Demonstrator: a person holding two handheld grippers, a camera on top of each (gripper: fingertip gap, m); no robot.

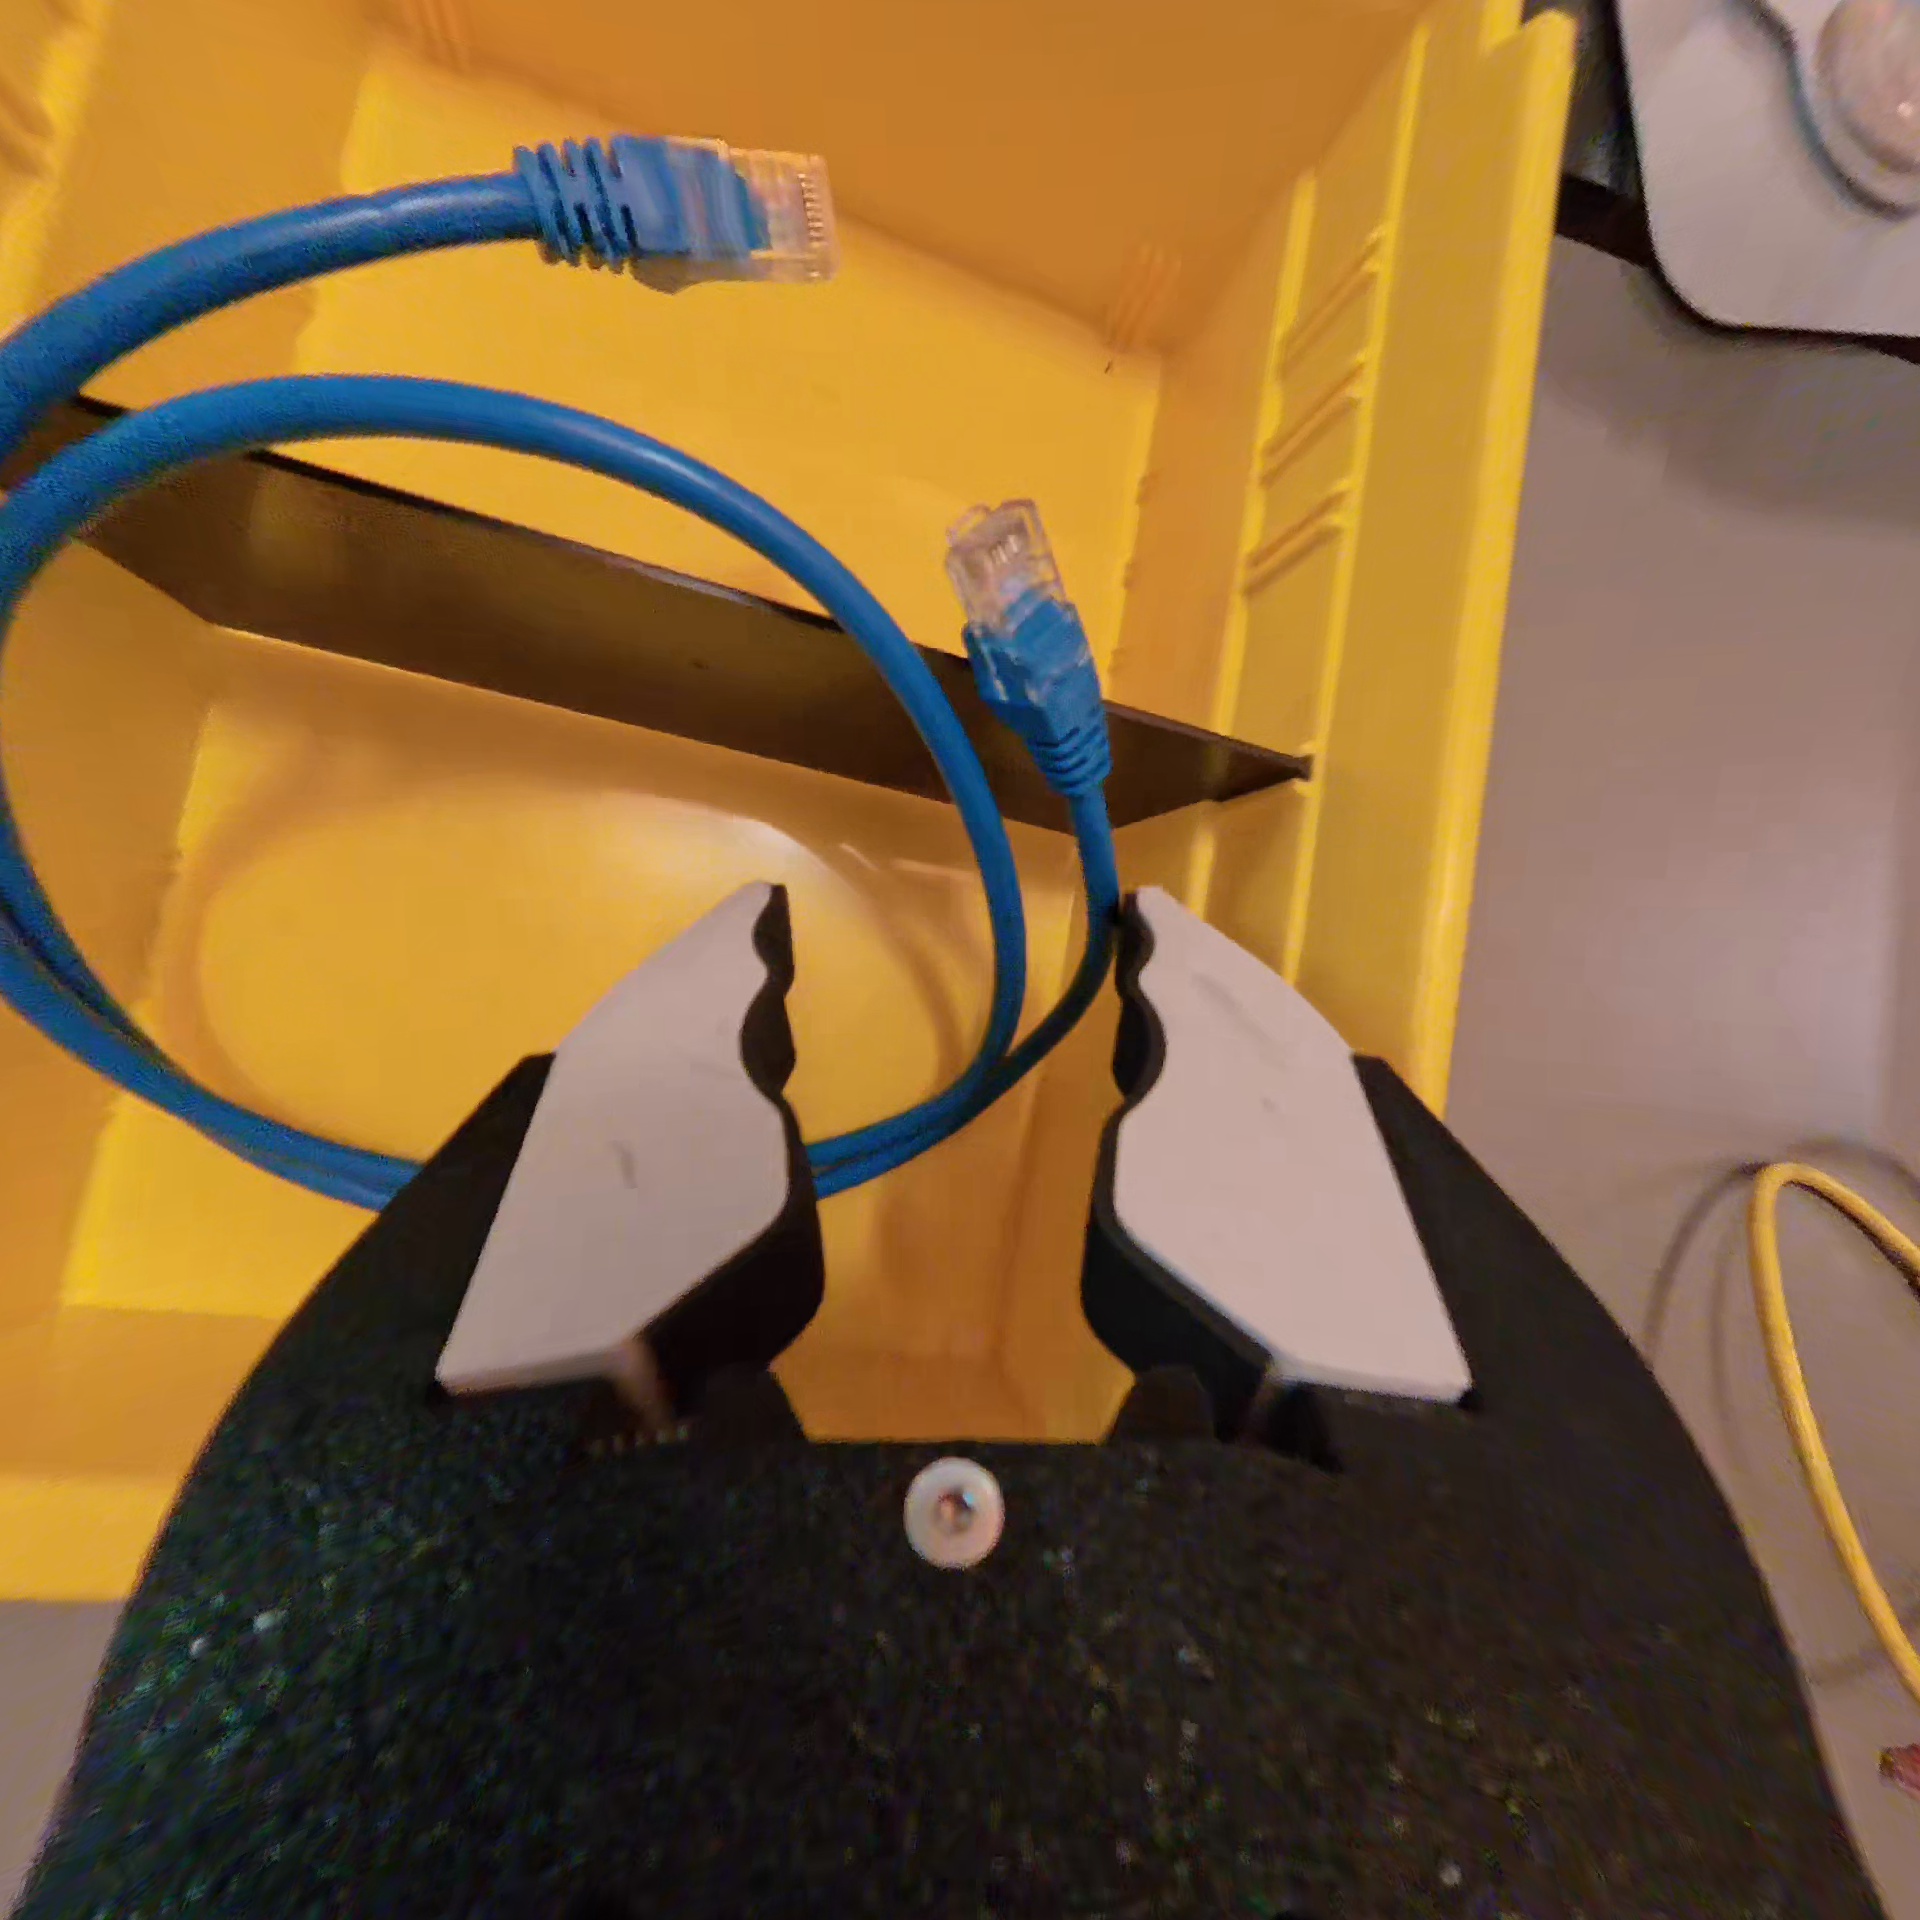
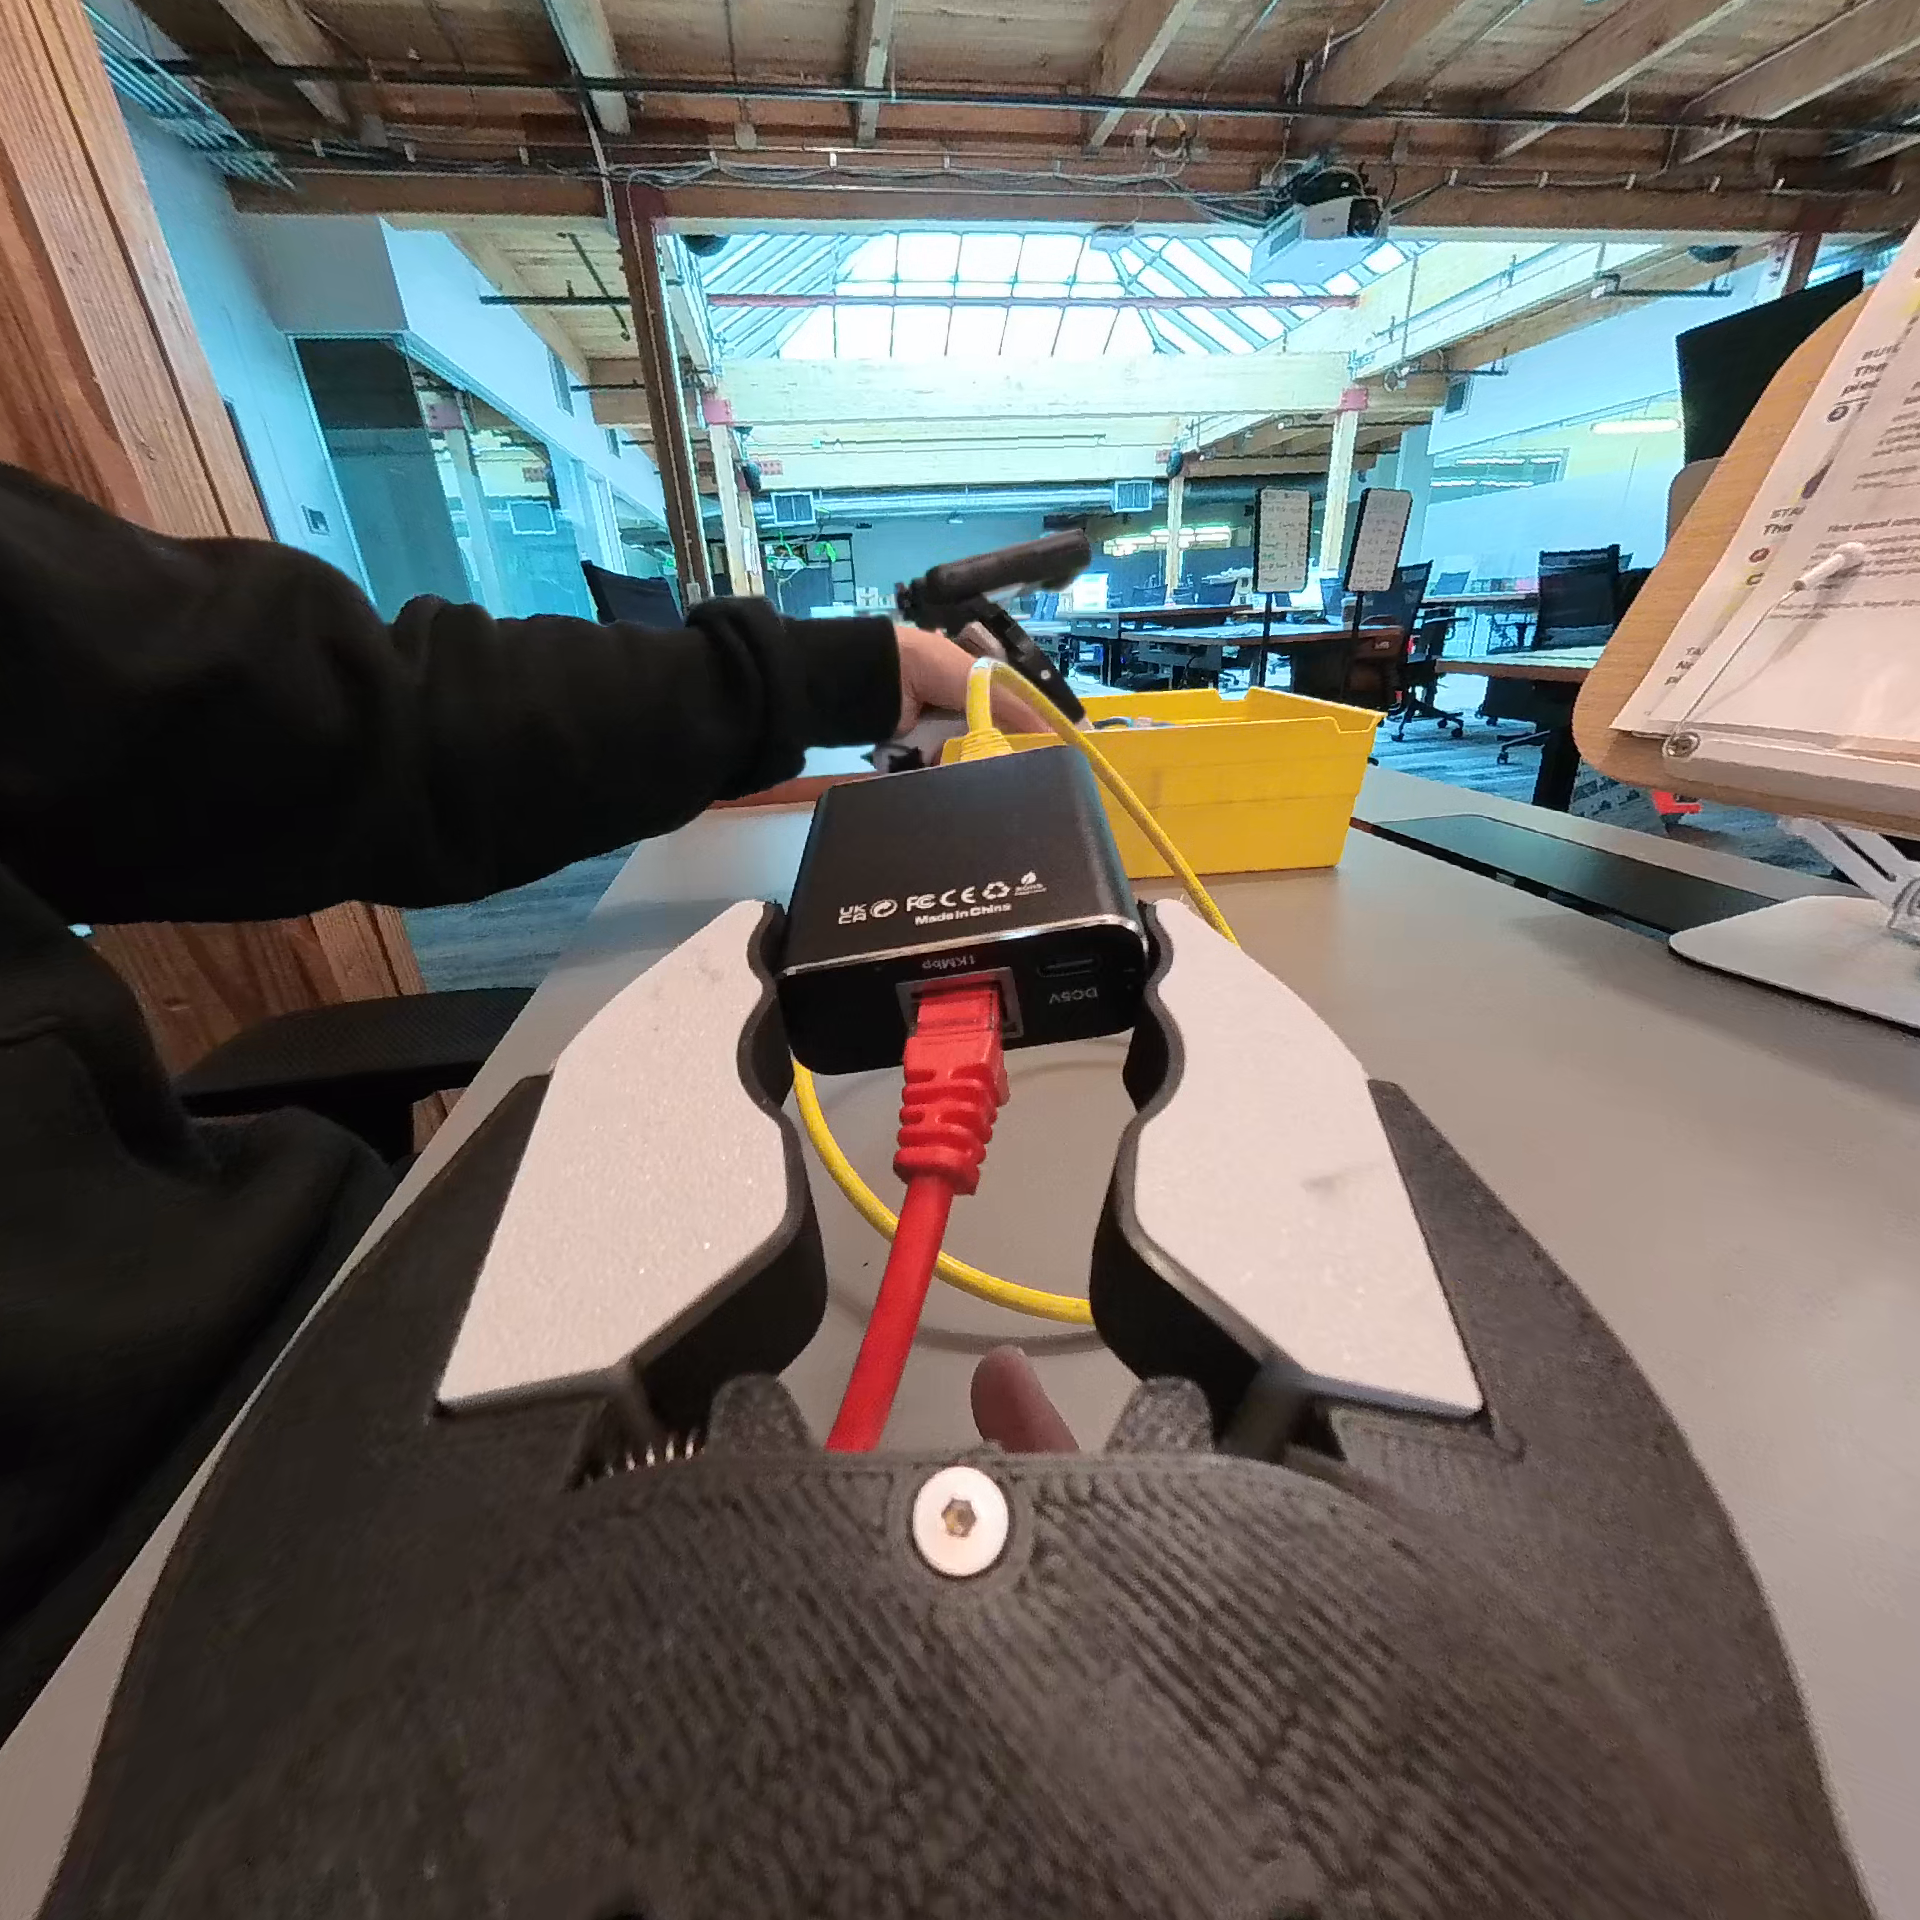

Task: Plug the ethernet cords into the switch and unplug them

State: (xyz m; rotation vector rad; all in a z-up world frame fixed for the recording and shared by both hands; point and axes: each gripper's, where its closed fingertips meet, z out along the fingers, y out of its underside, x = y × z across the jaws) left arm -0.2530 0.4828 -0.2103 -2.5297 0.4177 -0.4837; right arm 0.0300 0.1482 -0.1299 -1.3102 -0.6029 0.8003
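The yellow bin (image 1: 1340, 582) holds a coiled blue ethernet cord (image 1: 727, 499) – the left gripper (image 1: 951, 914) hangs over it, fingers spread. The right gripper (image 2: 956, 925) clamps the black switch (image 2: 956, 894) on the counter (image 2: 1558, 1143) – red cord (image 2: 914, 1247) and yellow cord (image 2: 1143, 821) plugged in.

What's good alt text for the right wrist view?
The right gripper clamps a black switch on a grey table, a red cord plugged into its near port and a yellow cord at its far end. Behind stands a yellow bin.

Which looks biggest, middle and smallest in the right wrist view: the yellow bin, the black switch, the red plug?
1. Yellow bin, though it sits farther away.
2. Black switch.
3. Red plug.
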